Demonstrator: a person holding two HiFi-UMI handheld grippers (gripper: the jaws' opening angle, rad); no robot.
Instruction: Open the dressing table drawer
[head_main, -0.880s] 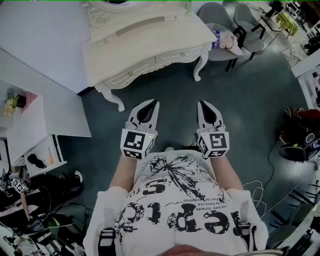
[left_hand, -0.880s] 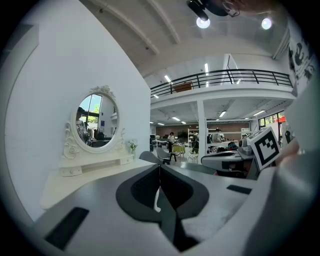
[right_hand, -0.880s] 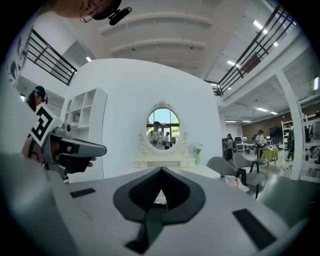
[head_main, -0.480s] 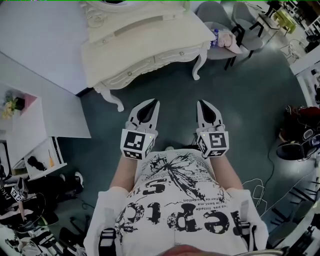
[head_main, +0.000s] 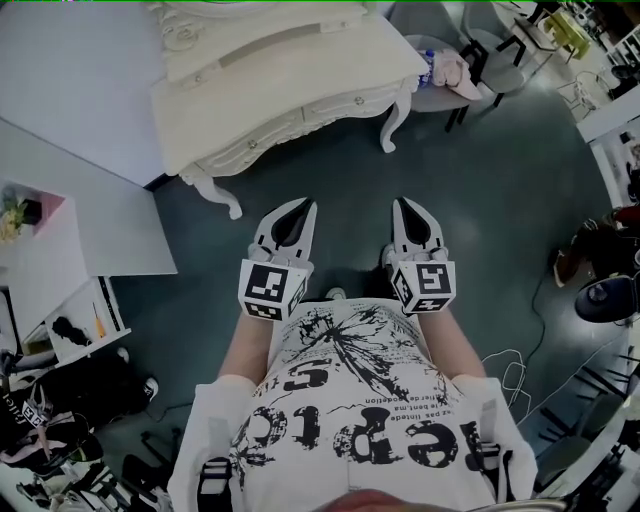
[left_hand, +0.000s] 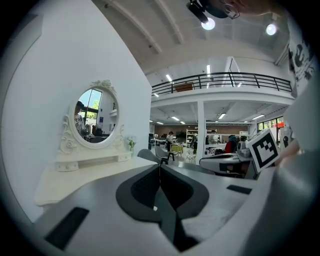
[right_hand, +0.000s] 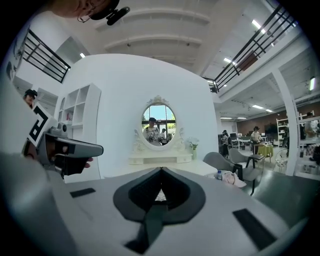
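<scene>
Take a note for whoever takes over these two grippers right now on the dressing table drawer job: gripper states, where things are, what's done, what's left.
Left gripper: shut, empty.
Right gripper: shut, empty.
Both are held side by side, pointing at the dressing table but well short of it, touching nothing.
Drawer: front looks flush with the table, so closed.
Done: nothing yet.
Left: step up, open one gripper, grip the drawer, pull it out.
</scene>
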